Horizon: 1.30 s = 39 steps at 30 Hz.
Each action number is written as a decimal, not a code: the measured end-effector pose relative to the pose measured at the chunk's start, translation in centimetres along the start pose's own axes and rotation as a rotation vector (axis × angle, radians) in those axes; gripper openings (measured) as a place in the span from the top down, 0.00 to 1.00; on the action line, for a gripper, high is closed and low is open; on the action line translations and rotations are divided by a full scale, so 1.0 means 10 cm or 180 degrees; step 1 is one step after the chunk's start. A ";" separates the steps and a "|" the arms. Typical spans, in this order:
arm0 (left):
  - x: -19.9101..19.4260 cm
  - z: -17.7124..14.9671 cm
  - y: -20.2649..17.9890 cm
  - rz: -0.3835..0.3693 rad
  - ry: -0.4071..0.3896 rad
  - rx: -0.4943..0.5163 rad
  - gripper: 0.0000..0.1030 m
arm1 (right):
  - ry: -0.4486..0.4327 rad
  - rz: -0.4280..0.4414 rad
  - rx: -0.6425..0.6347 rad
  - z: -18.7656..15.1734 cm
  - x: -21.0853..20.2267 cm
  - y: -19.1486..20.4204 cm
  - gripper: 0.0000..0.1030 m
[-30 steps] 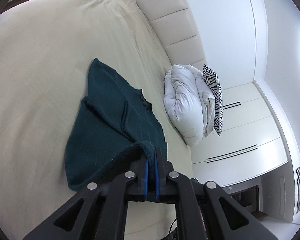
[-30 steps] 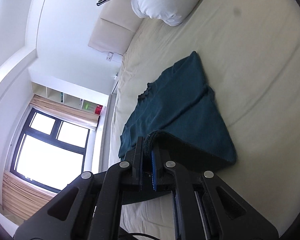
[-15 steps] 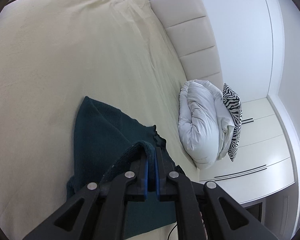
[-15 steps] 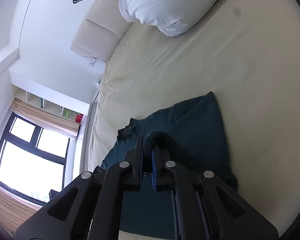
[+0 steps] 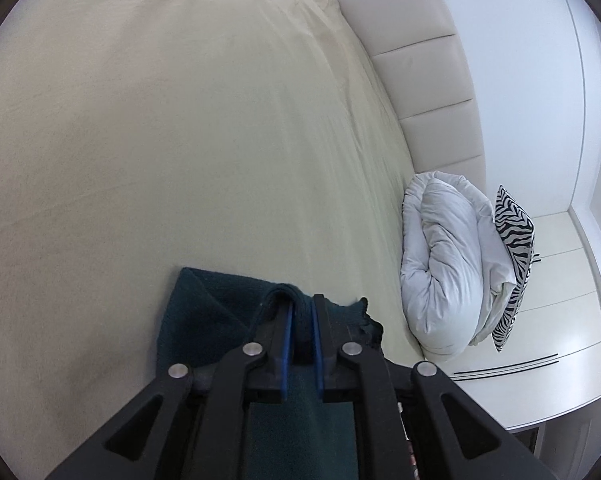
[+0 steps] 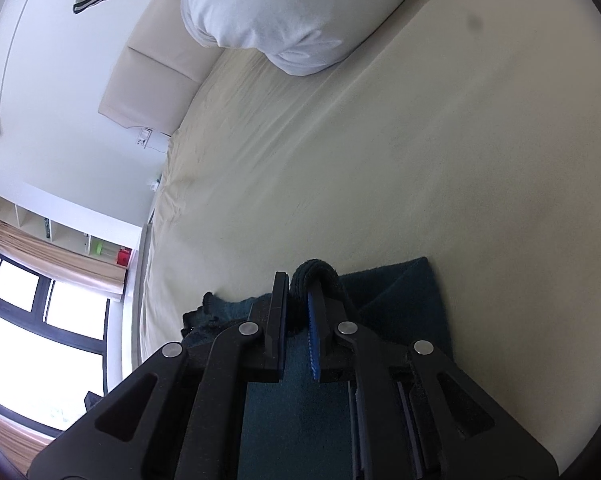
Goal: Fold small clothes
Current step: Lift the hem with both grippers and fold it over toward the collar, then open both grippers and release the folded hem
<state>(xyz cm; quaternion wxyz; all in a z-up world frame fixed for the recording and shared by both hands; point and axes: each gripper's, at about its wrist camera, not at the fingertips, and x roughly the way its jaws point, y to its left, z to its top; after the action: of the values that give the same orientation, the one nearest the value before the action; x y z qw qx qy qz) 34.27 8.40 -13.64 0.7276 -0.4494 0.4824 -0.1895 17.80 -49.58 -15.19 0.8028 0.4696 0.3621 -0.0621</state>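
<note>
Your left gripper (image 5: 300,312) is clamped on a rolled edge of the dark teal garment (image 5: 204,320), the knit bunched over the tips of its blue-padded fingers (image 5: 286,340), and your right gripper (image 6: 298,300) pinches a similar thick fold of the same garment (image 6: 400,300) between its fingers. The garment lies on the cream bed (image 5: 180,140), low in both views and just ahead of the grippers, with a second layer spread flat beneath the lifted edge. Only your left wrist view shows the garment's ruffled edge near the white duvet bundle (image 5: 440,272) and the zebra-print cushion (image 5: 512,256) leaning behind it, against white wardrobe doors (image 5: 560,320); it also shows the padded headboard (image 5: 420,80) in several panels. Your right wrist view gives what the left cannot: the window (image 6: 40,340) with its dark frame, the tan curtain (image 6: 52,256) above it, and open wall shelves (image 6: 60,236) holding small green and red items too small to identify. From the right the duvet (image 6: 280,8) fills the top of the frame. How much of the garment is already doubled over is hard to judge, since both grippers hide its near part.
</note>
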 end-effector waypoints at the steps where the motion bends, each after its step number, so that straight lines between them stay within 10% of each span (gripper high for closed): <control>1: -0.01 0.02 0.04 -0.0016 -0.0030 -0.0065 0.59 | -0.0057 -0.0047 -0.0044 0.02 0.02 0.01 0.79; 2: -0.05 0.03 0.08 -0.0051 -0.0095 -0.0115 0.42 | -0.0192 -0.0100 -0.0092 0.04 0.01 0.03 0.71; 4: -0.15 0.03 0.05 -0.0074 -0.0186 -0.0056 0.37 | -0.0377 -0.0127 -0.0087 0.05 -0.03 0.02 0.34; 5: -0.19 0.02 0.02 -0.0079 -0.0186 -0.0007 0.37 | -0.0401 -0.0129 -0.0095 0.06 -0.05 0.01 0.33; 18: -0.61 -0.86 -0.20 0.0312 -0.0228 0.0816 0.37 | -0.0107 -0.0442 -0.1078 -0.53 -0.46 0.20 0.35; 27: -0.82 -1.43 -0.19 0.0603 -0.0316 0.1389 0.38 | 0.0168 -0.0514 -0.1067 -0.91 -0.65 -0.13 0.56; 39: -0.85 -1.56 0.02 0.0797 -0.0368 0.1424 0.58 | 0.0278 -0.0752 -0.1463 -1.34 -0.92 -0.12 0.66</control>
<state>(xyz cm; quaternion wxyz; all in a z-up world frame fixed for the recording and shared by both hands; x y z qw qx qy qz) 16.70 7.14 -11.30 0.8531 -0.2241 0.4380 -0.1739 3.51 -41.78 -14.15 0.8592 0.2315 0.4533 -0.0512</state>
